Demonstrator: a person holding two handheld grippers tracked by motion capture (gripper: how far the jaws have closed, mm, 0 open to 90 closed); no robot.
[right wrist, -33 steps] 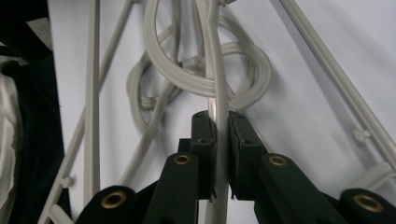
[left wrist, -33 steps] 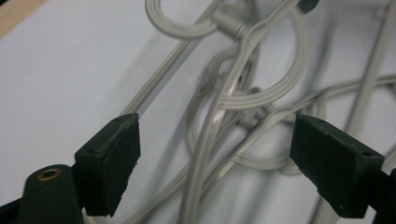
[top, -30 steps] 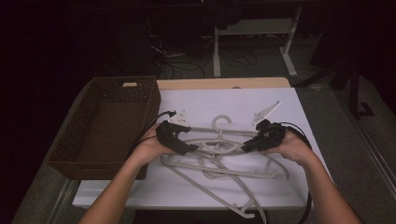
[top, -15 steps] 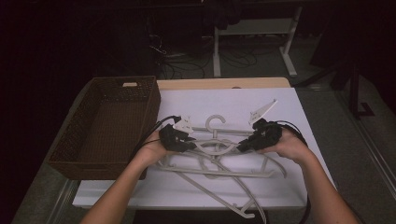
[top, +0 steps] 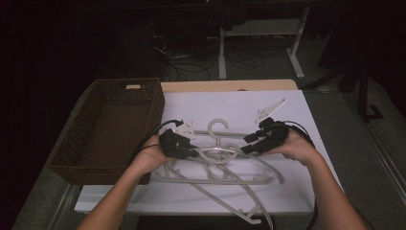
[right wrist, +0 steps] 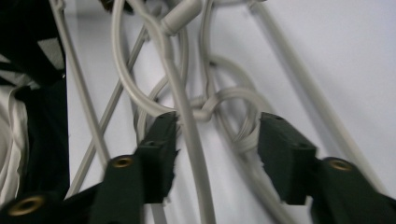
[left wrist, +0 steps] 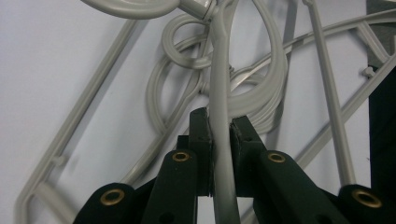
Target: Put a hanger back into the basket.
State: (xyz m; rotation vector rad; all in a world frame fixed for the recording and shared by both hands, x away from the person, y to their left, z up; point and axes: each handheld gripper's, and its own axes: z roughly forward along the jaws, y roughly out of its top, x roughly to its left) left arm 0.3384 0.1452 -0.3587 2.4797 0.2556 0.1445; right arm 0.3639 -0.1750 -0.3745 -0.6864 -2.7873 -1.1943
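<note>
Dim, dark surroundings; evenly lit white tabletop; close views slightly soft.

basket: brown wicker, left | table: white | floor: cables

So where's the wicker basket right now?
In the high view the wicker basket stands at the table's left edge, just left of the left gripper and the hangers.

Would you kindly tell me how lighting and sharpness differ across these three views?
High view: dim, soft, background nearly black, white table sheet brightest. Left gripper view: evenly lit, the clamped grey hanger fairly sharp, near parts softer. Right gripper view: softer, hanger bars and right claw blurred at the edges.
</note>
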